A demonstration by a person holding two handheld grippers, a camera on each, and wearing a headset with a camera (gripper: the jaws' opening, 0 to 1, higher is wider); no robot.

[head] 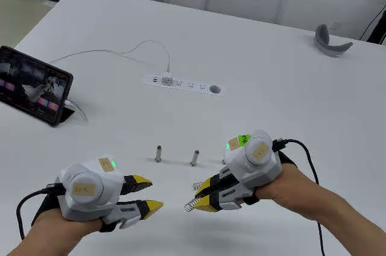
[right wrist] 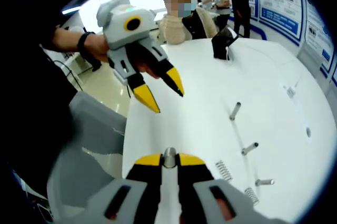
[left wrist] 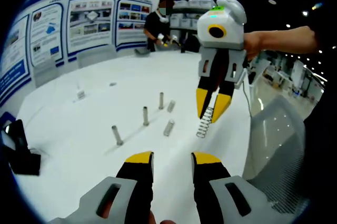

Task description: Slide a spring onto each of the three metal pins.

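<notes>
On the person's side of the middle pin (head: 195,158), the right gripper (head: 203,197) was clenched on one spring (head: 192,202), which dangled from its jaw tips over the table (head: 271,75). The left gripper (head: 154,193), off to the left of that pin, stood released and empty. Recommended procedure: bring the spring's axis in line with the upright pin, lower its open end over the tip, and release only once the coils are well down. A tilted approach would likely snag.
</notes>
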